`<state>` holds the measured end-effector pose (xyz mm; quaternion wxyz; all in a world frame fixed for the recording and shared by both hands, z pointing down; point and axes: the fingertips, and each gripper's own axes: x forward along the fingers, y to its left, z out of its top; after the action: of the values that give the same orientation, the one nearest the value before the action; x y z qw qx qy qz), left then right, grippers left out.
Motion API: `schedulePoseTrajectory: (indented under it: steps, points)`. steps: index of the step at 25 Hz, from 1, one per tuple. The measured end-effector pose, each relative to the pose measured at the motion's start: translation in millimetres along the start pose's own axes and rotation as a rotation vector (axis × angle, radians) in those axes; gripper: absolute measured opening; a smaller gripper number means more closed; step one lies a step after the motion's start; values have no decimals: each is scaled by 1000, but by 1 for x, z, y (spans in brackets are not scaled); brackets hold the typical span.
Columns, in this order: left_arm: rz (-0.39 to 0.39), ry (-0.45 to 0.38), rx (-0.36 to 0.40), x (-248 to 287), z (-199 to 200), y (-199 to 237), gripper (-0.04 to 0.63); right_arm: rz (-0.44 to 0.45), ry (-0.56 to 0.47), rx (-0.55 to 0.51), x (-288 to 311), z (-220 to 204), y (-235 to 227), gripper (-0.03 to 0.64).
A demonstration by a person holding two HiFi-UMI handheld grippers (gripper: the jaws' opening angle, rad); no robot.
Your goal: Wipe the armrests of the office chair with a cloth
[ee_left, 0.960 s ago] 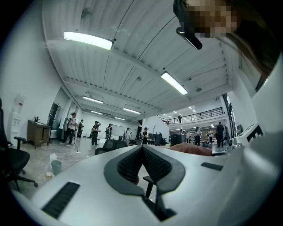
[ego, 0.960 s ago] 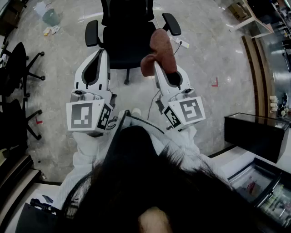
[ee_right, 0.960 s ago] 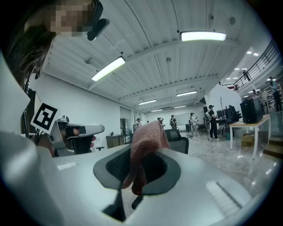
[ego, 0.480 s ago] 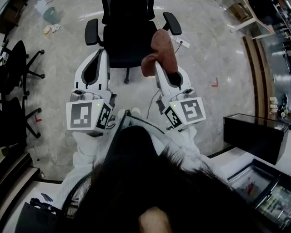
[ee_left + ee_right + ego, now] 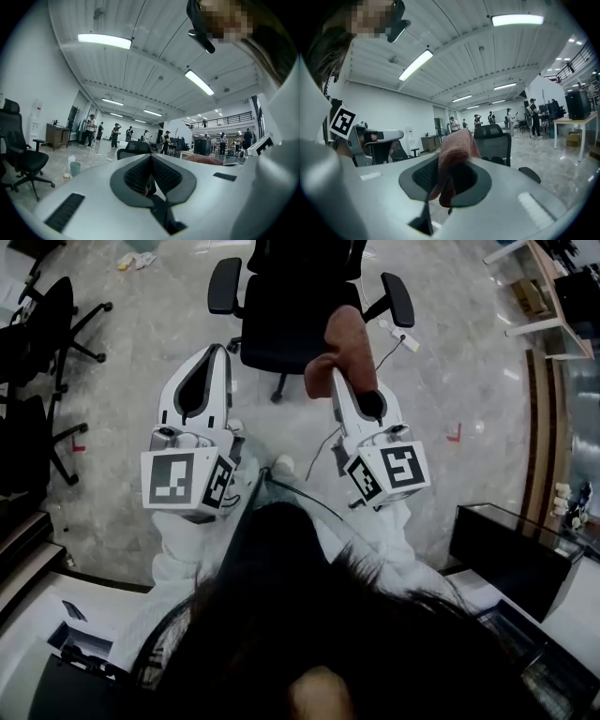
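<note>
The left gripper [image 5: 219, 352] and right gripper [image 5: 337, 381] are white shells with black teardrop openings and black-and-white marker cubes [image 5: 186, 482]. The sleeves [image 5: 176, 551] are white.

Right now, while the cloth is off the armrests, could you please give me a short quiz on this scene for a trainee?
1. True or false: the left gripper holds the cloth.
2. Where does the office chair stand? A: ahead of both grippers. B: behind the person. C: on a desk.
3. Fill in: the right gripper is shut on the ____.
Key: 1 false, its jaws are shut on nothing; 2 A; 3 cloth.
</note>
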<state>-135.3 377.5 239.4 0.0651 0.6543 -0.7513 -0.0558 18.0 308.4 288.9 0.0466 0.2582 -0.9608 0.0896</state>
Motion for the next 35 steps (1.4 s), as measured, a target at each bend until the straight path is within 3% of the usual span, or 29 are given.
schedulePoseTrajectory:
  steps: [7, 13, 18, 23, 30, 35]
  points:
    - [34, 42, -23, 61, -13, 116, 3, -2, 96, 7, 140, -32, -4, 51]
    - [-32, 51, -17, 150, 8, 225, 3, -48, 167, -5, 291, -49, -13, 51]
    - [-64, 96, -30, 211, 10, 292, 3, -66, 216, -20, 391, -62, -24, 51]
    - [-56, 150, -57, 250, -11, 328, 3, -65, 295, -6, 454, -90, -44, 51]
    - [-11, 185, -85, 275, -24, 340, 3, -43, 387, 1, 484, -114, -71, 51]
    - [34, 206, -94, 282, -34, 356, 3, -9, 501, -95, 528, -139, -93, 51]
